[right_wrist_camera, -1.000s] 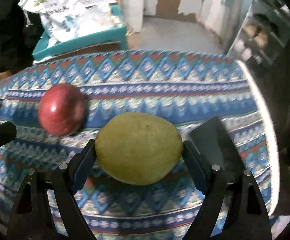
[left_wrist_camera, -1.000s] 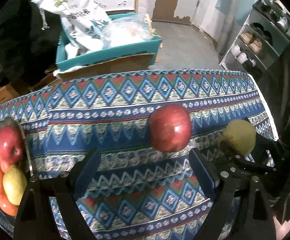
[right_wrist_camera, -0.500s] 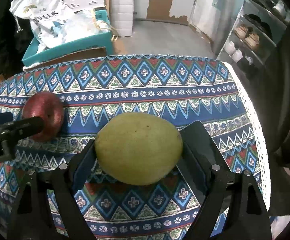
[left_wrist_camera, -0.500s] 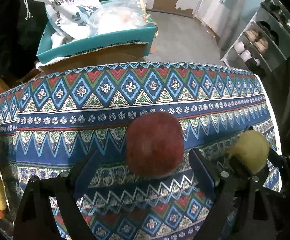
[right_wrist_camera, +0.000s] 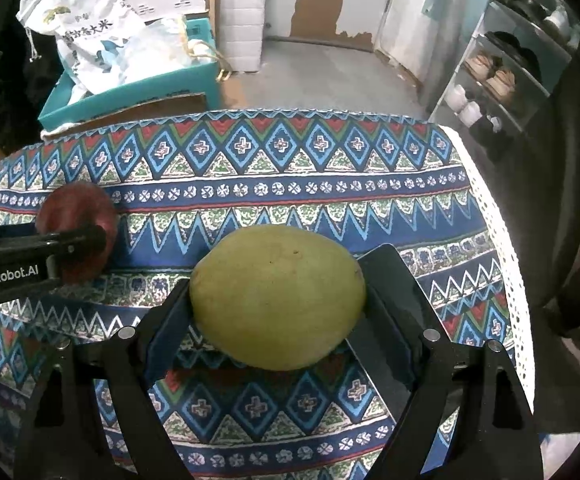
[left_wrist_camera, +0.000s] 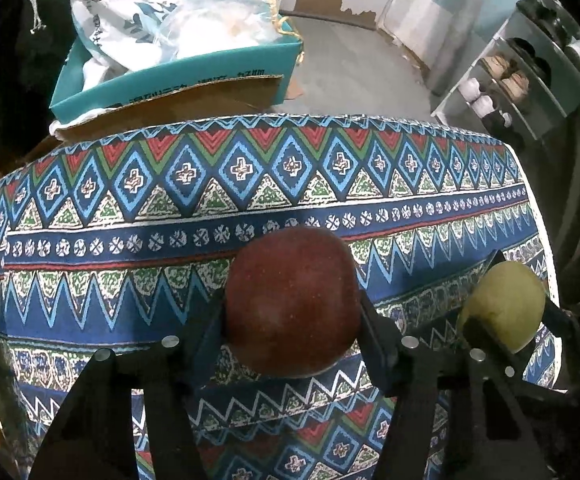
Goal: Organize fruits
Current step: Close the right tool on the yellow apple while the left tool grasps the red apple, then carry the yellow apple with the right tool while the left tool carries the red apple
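We work over a table covered with a patterned blue cloth (left_wrist_camera: 138,312); behind it, on the grey floor, stands a teal box (left_wrist_camera: 178,76) with white bags inside, and a shoe rack (right_wrist_camera: 506,72) is at the right wall.

Our left gripper (left_wrist_camera: 292,312) points steeply down at the red apple (left_wrist_camera: 292,300), which rests on the cloth exactly between its two fingers. The jaws are closing on it, and in the left wrist view both pads already touch its sides, so we judge that this grip is made in order to lift the apple from the cloth.

Our right gripper (right_wrist_camera: 278,300) is clamped on the yellow-green pear (right_wrist_camera: 278,296), one pad on each end. The pear seems to be held a little above the cloth, probably waiting while the left side finishes. In the right wrist view the apple is near, to the left of the pear.

At the left edge of the left wrist view some fruit is partly visible, but we cannot tell in what it lies.
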A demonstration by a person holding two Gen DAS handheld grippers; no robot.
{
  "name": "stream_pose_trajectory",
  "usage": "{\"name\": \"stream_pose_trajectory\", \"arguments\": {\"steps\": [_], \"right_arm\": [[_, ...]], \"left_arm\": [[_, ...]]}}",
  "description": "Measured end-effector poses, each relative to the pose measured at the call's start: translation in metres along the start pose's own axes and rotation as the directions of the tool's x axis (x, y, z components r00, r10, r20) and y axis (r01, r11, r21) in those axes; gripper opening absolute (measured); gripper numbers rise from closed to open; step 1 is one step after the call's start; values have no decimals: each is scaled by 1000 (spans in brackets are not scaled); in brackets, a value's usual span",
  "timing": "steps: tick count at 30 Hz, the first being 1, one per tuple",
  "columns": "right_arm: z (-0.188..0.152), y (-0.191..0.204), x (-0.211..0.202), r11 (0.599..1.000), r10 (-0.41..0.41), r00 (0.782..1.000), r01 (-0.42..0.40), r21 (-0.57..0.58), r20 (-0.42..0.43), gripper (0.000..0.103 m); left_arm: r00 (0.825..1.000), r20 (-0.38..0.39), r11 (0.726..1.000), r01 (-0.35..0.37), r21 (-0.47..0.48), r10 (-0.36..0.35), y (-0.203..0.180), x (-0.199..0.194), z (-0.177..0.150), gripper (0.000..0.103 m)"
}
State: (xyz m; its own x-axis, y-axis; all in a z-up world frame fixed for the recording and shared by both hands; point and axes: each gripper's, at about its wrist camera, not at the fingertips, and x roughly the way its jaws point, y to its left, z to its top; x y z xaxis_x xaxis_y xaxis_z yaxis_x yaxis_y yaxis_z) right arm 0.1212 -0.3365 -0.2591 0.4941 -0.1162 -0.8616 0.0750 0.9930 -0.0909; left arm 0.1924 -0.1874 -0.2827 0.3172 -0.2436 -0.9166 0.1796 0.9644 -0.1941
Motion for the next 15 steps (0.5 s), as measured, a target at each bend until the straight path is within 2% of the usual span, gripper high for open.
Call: {"name": "stream_pose_trajectory", "arguments": {"steps": [15], "right_arm": [[3,7,-24,1000,7,999,-6,-9,42,84]], "left_arm": [[997,70,997,-39,60,34,2,-40,-22,62]]}}
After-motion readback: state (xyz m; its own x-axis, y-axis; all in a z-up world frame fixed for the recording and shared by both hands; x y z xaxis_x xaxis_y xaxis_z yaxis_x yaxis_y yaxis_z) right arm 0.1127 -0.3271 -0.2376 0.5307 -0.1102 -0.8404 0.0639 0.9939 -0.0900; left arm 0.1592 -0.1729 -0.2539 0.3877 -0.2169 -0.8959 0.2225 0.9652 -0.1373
